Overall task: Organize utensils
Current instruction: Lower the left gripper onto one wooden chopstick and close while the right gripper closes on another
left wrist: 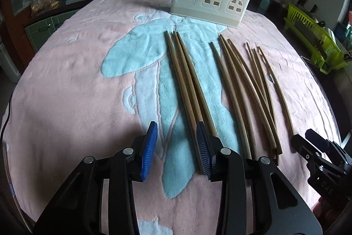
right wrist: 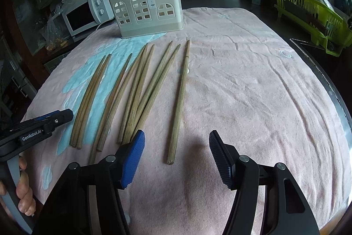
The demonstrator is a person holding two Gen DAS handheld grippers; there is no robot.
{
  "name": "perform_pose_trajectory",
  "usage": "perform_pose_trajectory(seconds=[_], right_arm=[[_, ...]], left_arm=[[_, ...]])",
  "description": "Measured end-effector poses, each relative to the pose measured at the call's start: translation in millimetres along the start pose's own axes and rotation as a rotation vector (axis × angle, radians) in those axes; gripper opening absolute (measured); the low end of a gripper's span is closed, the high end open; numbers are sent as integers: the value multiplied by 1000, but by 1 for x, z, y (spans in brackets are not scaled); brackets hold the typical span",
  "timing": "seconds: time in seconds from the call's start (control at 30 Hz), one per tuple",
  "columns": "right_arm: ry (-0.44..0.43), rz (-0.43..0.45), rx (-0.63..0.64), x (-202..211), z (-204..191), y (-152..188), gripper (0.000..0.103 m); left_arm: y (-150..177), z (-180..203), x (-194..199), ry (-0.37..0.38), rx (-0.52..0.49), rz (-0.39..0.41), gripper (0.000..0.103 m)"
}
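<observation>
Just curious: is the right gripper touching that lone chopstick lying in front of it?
Apart. The right wrist view shows the right gripper open, the lone chopstick lying untouched on the towel between its jaws.

Matt wooden chopsticks (right wrist: 140, 94); nubbly terry towel (right wrist: 242, 91) (pink); smooth plastic holder (right wrist: 147, 12)

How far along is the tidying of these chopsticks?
Nothing looks done: the cream holder at the far end of the pink towel shows no chopsticks in it, and all the chopsticks lie on the towel. Nothing is held: the left gripper and right gripper are both open and empty, near the chopsticks' closer ends. Every chopstick remains to be moved.
</observation>
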State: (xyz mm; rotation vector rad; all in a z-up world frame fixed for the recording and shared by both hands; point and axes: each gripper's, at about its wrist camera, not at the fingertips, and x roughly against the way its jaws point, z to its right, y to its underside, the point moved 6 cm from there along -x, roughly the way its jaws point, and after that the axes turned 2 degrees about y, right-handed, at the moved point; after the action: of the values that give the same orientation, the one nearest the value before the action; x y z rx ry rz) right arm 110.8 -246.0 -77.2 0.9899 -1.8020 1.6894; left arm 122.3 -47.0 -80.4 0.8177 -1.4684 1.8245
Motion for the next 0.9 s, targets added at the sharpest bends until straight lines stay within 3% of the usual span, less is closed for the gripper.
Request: perform_pose_trajectory(seconds=[0.43,0.57,0.67,0.9], right_arm=[[-12,-10,3,-4,-1,1,59],[-12,-14,1,-6,-1,2,60],[-11,-14,-1,-6,1,3,60],[-11,-15,2,-7,2,2,60]], left_arm=[[-4,1,-7,-30,21,-9,37],[-6,5,-11,-102,-3,-4,37],[-7,4,-13,-134,-16,4,33],[-5,-3,-10,-124,-33,-1,25]])
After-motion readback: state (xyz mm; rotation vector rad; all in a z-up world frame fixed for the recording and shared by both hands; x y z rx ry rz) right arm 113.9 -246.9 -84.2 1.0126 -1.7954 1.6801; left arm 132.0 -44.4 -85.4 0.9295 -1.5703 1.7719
